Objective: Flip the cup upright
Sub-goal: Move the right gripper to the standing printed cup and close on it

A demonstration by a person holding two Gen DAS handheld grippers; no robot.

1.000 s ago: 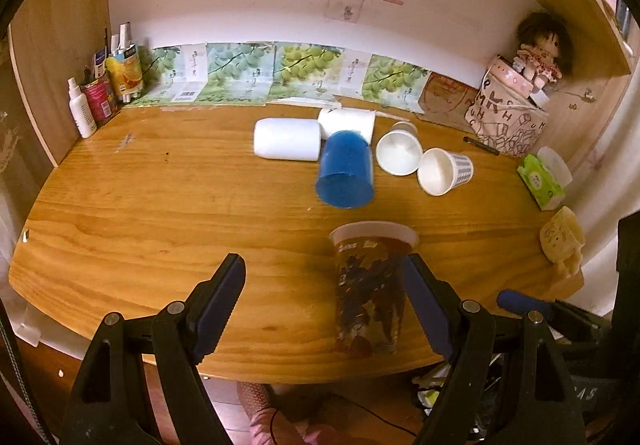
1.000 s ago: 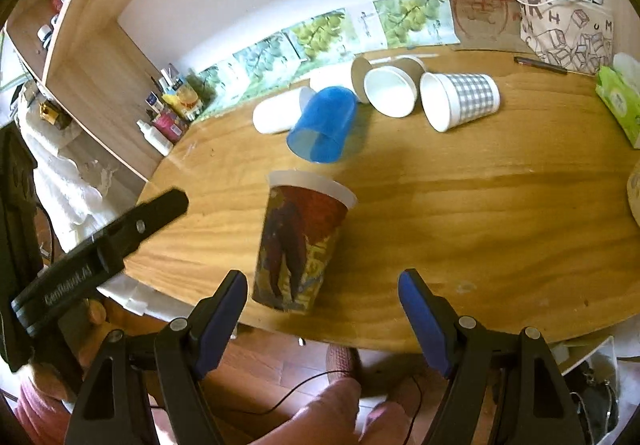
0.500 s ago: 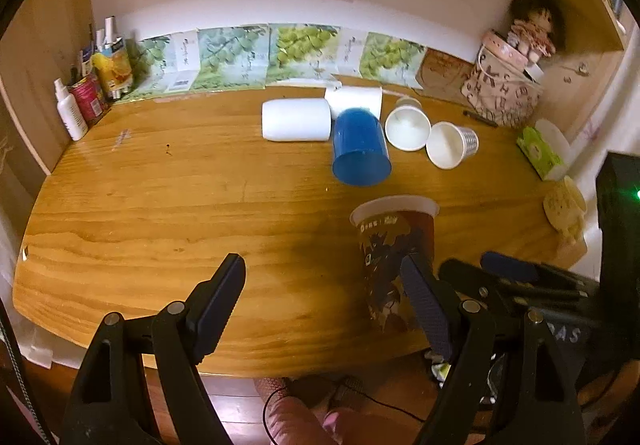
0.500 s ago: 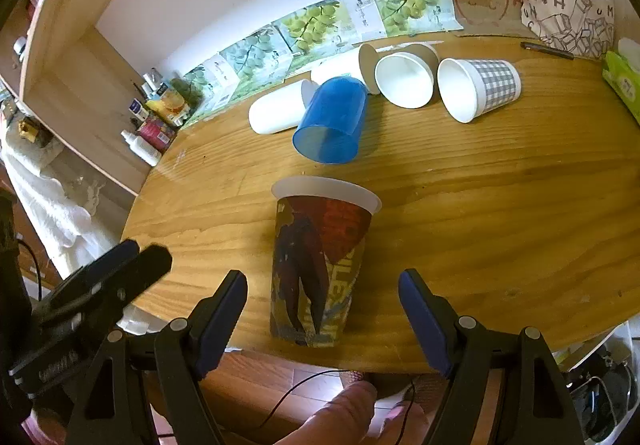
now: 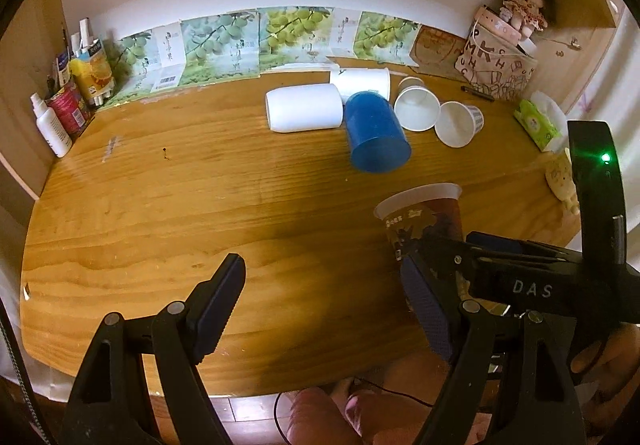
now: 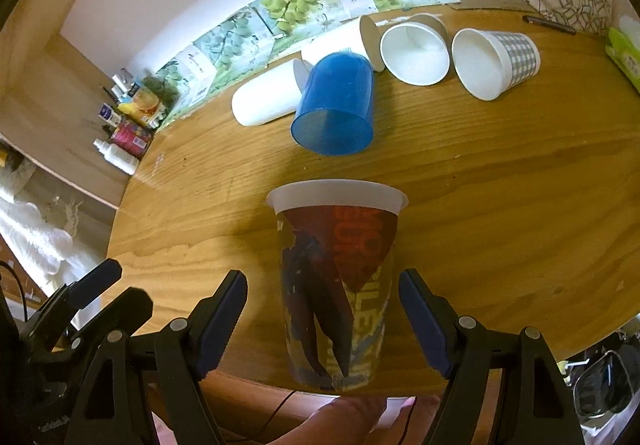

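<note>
Right gripper (image 6: pixel 322 319) stands spread wide around the upright printed cup (image 6: pixel 338 281) near the desk (image 6: pixel 500 205) edge, while the left gripper (image 5: pixel 328 309) hangs open beside it.

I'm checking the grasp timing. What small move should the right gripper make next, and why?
Probably close the right gripper on the printed cup. The cup stands upright near the table edge, between its open fingers, with a gap on both sides.

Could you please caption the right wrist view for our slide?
Open right gripper straddles the upright printed cup at the table edge.
</note>
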